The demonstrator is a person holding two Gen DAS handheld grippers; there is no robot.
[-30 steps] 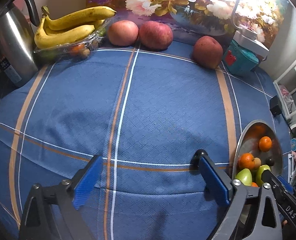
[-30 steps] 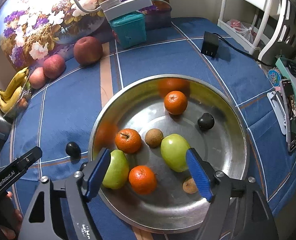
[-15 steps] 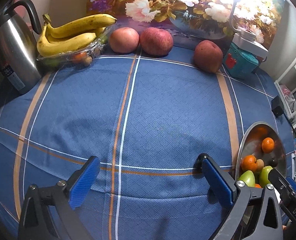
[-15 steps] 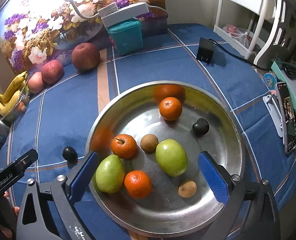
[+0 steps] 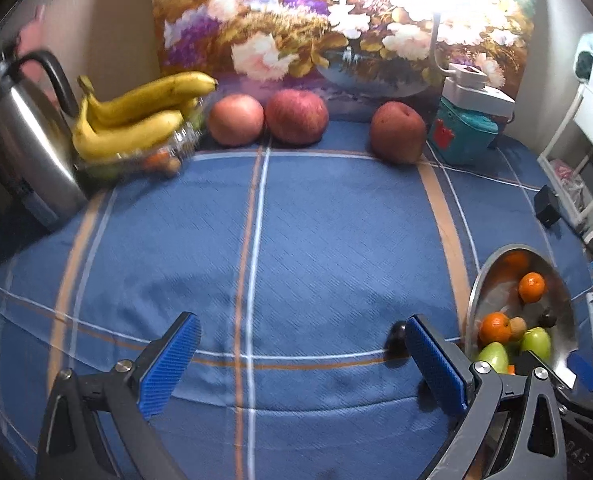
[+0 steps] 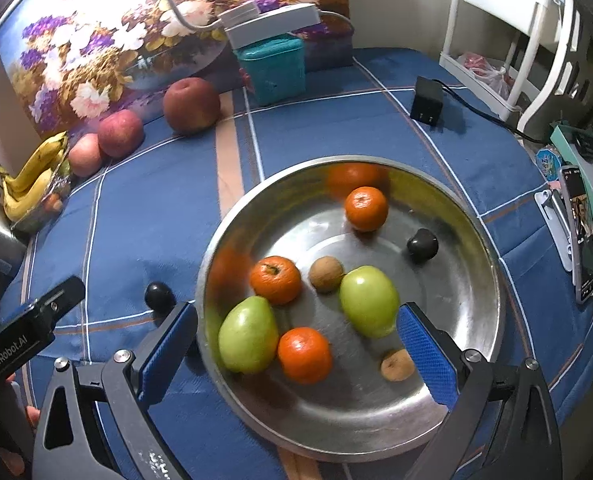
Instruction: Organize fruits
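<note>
Over the metal bowl [image 6: 492, 280], the right tool [image 6: 296, 352] gapes wide, empty; the left tool [image 5: 302, 360] likewise.

Three red apples [image 5: 296, 117], two green apples [image 6: 369, 301], three oranges [image 6: 366, 208], two dark plums [image 6: 422, 245], one banana bunch [image 5: 136, 116]

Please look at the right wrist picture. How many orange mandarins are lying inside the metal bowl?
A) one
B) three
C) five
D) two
B: the metal bowl holds three mandarins, one near the far wall, one left of centre and one near the front; the orange patches on the bowl wall are only reflections.
</note>
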